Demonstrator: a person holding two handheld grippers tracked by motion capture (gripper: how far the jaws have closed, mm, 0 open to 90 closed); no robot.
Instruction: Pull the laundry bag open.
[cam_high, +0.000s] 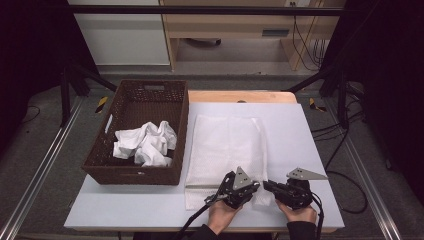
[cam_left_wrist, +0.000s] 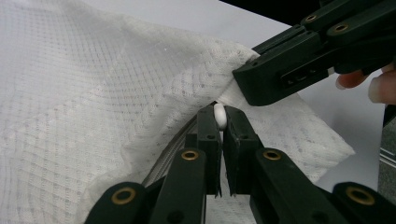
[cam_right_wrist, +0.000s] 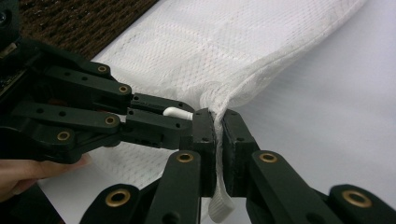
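Left gripper view: the left gripper (cam_left_wrist: 219, 122) is clamped on the white zip pull (cam_left_wrist: 219, 115) of the mesh bag (cam_left_wrist: 93, 107) lying on the table (cam_high: 300, 130) beside the basket (cam_high: 131, 175), while the right gripper (cam_right_wrist: 218, 126) pinches the bag's corner fabric, likely anchoring it so the zip can slide

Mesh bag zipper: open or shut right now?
Cannot tell. The left gripper pinches the white zipper pull; the right gripper clamps the mesh bag corner, and fabric hides the zipper line.
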